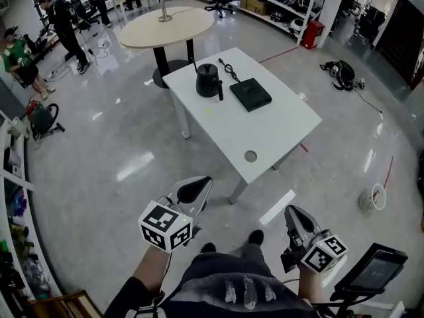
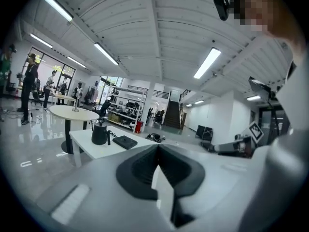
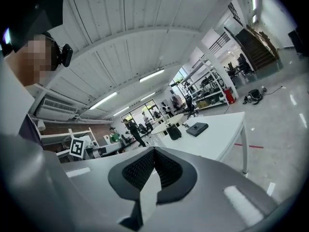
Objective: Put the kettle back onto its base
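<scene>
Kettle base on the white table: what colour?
Black. The base is a flat square slab beside the kettle. The head view shows it best.

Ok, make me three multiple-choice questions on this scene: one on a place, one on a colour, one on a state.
1. Where is the kettle?
A. On its base
B. On the white table, beside the base
C. On the round table

2. What colour is the base?
A. Black
B. White
C. Red

3. How is the left gripper?
A. Shut, empty
B. Shut on the kettle
C. Wide open

Answers:
1. B, as the head view shows the kettle standing apart from the base on the same tabletop.
2. A, as the base is a flat black square.
3. A, as the left gripper view shows its jaws together with nothing between them.
</scene>
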